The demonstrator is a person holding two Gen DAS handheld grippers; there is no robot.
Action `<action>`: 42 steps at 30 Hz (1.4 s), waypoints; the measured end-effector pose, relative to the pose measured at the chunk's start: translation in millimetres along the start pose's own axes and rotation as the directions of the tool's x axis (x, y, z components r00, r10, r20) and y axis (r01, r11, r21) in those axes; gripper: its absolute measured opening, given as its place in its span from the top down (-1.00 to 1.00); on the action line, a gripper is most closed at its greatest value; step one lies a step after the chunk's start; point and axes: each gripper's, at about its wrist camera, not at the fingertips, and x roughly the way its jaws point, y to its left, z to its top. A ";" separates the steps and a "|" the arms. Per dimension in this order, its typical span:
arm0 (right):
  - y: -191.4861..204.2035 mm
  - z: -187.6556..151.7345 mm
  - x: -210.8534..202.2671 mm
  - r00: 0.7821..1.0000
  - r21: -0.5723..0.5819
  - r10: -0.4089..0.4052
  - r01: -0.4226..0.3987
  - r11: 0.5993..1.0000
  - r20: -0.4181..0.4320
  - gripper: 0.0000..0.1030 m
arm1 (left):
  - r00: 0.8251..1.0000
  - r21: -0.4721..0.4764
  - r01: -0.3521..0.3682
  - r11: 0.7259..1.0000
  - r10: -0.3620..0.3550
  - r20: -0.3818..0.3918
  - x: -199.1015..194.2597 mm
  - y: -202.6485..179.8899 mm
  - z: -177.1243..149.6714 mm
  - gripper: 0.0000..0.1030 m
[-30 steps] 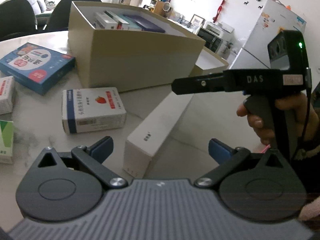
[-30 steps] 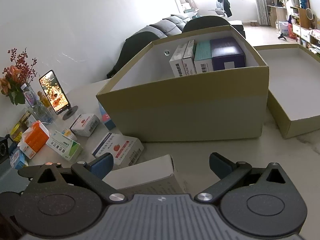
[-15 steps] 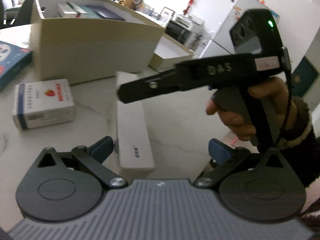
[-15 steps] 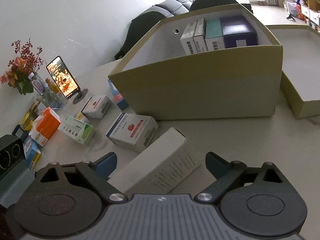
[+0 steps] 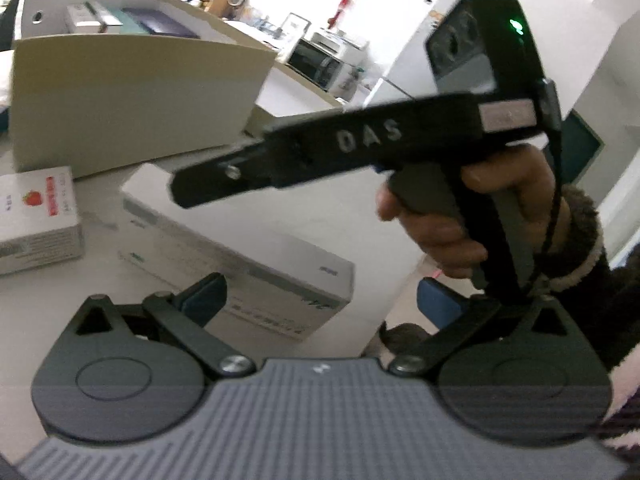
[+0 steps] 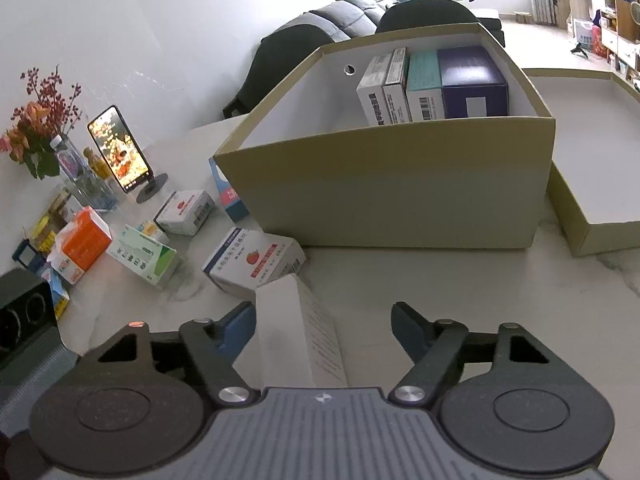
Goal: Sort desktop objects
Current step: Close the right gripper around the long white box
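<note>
A long white box (image 6: 296,332) lies on the marble table, running lengthwise between my right gripper's (image 6: 324,326) jaws. Those jaws are closing. The left blue pad (image 6: 240,320) is right beside the box, while the right pad (image 6: 408,332) stands clear of it. In the left wrist view the same white box (image 5: 240,240) lies crosswise just ahead of my left gripper (image 5: 320,300), which is wide open and holds nothing. A hand (image 5: 452,232) grips the right tool's handle above that box. The open cardboard box (image 6: 384,192) behind holds several upright packs.
A strawberry-print pack (image 6: 256,260) lies beside the white box. More packs, an orange carton (image 6: 80,240), a phone on a stand (image 6: 120,148) and a vase of flowers (image 6: 36,136) crowd the left. The cardboard lid (image 6: 592,216) rests at the right.
The right gripper's jaws have narrowed around the white box, which now lines up with its fingers. The left wrist view has swung right, and the box now lies crosswise and closer.
</note>
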 end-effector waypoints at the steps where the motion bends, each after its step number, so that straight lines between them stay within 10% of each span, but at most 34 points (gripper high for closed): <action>1: 1.0 -0.3 0.9 1.000 -0.007 -0.002 0.002 1.000 -0.003 -0.44 | 1.000 -0.005 -0.012 1.000 0.012 0.003 -2.3 2.0 -0.1 -1.00; 33: 59.7 -12.2 28.9 0.978 -0.478 -0.120 0.025 0.878 -0.169 -0.26 | 0.992 -0.064 -0.123 0.990 0.124 0.018 -40.8 21.9 -13.5 -1.00; 42: 53.5 0.8 32.4 0.970 -0.441 -0.129 0.025 0.897 -0.206 0.30 | 0.991 -0.074 -0.135 0.988 0.136 0.018 -44.2 24.7 -14.6 -1.00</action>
